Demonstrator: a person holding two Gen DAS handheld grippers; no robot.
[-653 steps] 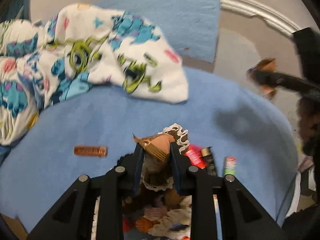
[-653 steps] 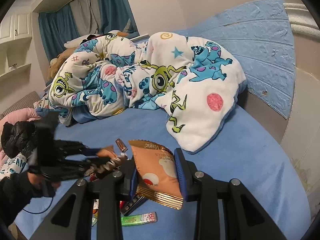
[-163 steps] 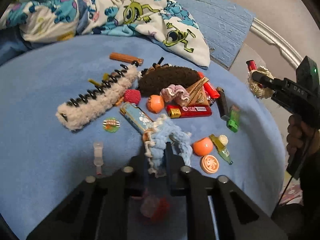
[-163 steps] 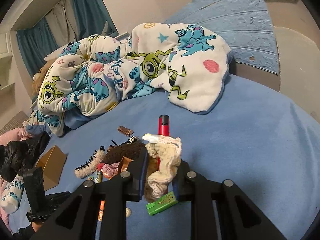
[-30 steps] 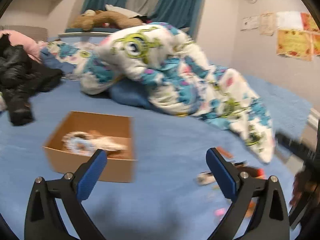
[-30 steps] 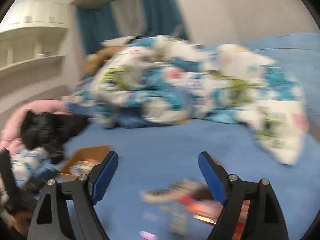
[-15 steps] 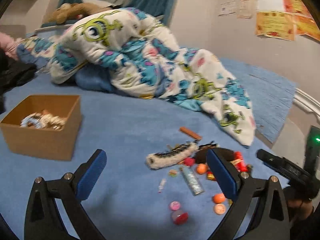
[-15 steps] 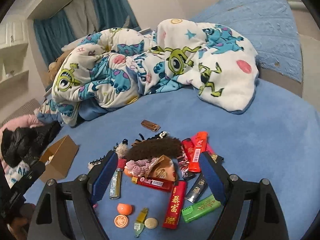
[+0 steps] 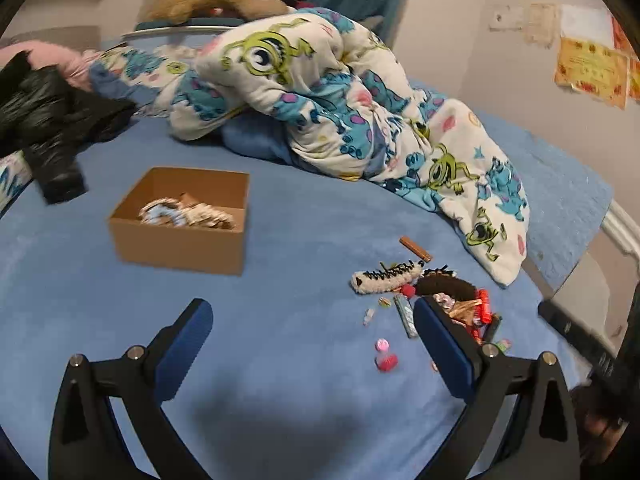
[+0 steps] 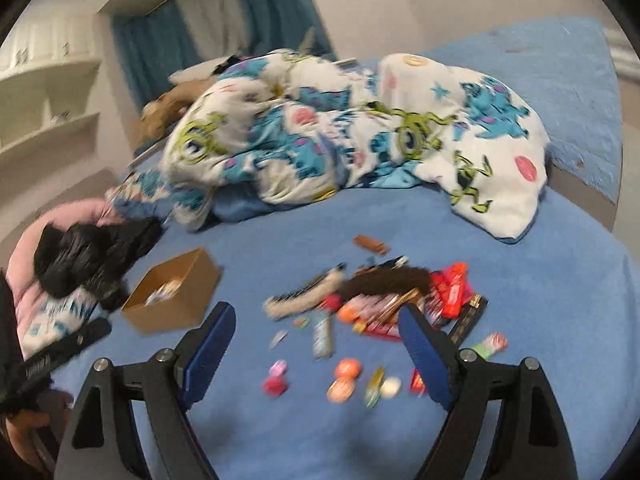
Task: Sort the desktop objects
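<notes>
On the blue bed lies a pile of small objects: a white fuzzy hair clip (image 9: 386, 278) (image 10: 300, 298), a dark brown fuzzy clip (image 9: 444, 284) (image 10: 384, 280), red lighters (image 10: 452, 288), orange balls (image 10: 348, 368) and a brown bar (image 9: 416, 248). Left of the pile stands an open cardboard box (image 9: 180, 240) (image 10: 172, 304) with scrunchies (image 9: 184, 212) inside. My left gripper (image 9: 310, 312) hangs open above the sheet between box and pile, holding nothing. My right gripper (image 10: 316, 316) is open too, over the near side of the pile, with nothing between its fingers.
A rumpled cartoon-monster blanket (image 9: 340, 100) fills the back of the bed. A black jacket (image 9: 52, 120) lies at the left beyond the box. Wall shelves (image 10: 48, 100) stand at the far left. Bare blue sheet (image 9: 300, 220) separates box and pile.
Both views have swung left. In the left wrist view the box slid toward the centre and the pile to the right. The right wrist view now blurs and shows more of the box. Both grippers stayed open.
</notes>
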